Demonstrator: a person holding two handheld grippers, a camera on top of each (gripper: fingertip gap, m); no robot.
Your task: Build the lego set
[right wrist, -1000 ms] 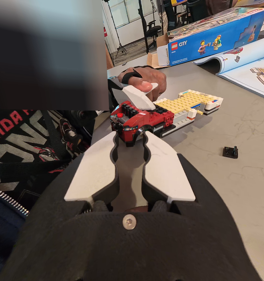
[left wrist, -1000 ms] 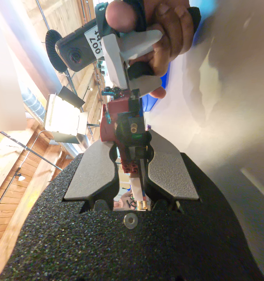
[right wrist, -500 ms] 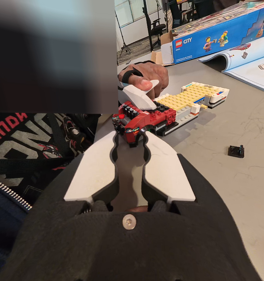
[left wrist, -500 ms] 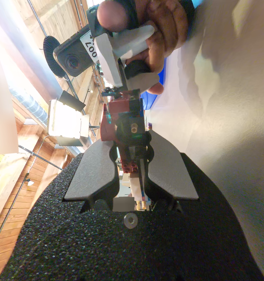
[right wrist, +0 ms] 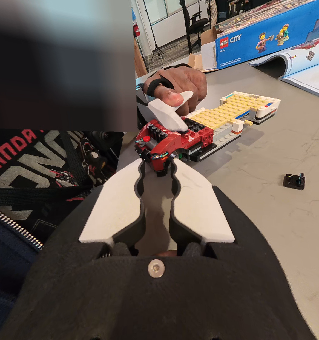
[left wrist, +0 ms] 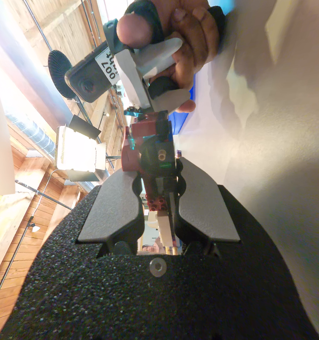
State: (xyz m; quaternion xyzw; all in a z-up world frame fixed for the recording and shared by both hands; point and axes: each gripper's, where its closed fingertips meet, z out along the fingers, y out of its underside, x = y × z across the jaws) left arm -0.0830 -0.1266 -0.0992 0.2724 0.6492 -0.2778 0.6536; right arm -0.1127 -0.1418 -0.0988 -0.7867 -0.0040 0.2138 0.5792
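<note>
A brick vehicle [right wrist: 173, 145] with a red front, black chassis and tan studded rear plate lies tilted over the grey table [right wrist: 247, 230]. My left gripper [left wrist: 157, 176] is shut on its body; the red front [left wrist: 140, 128] sticks out past the fingertips. In the right wrist view one of the left gripper's white fingers [right wrist: 166, 116] rests on the vehicle's top, held by a person's hand [right wrist: 182, 82]. My right gripper [right wrist: 157, 165] is shut on the front corner of the red nose, one pad at the black bumper and one at the wheel arch. It also shows in the left wrist view [left wrist: 158, 110].
A small black brick piece [right wrist: 293, 181] lies on the table to the right. A blue toy box [right wrist: 265, 42] and an open instruction booklet [right wrist: 305, 71] lie at the back right. A person in a dark printed shirt [right wrist: 35, 161] is close on the left. Only a small space, under 4 cm, lies between the two pairs of fingers. It is some 12 cm from my left tips to the small black brick piece [right wrist: 293, 181].
My right jaws have narrowed onto the red nose. The vehicle's tan rear end has swung a little up and away. The left grasp has not changed.
</note>
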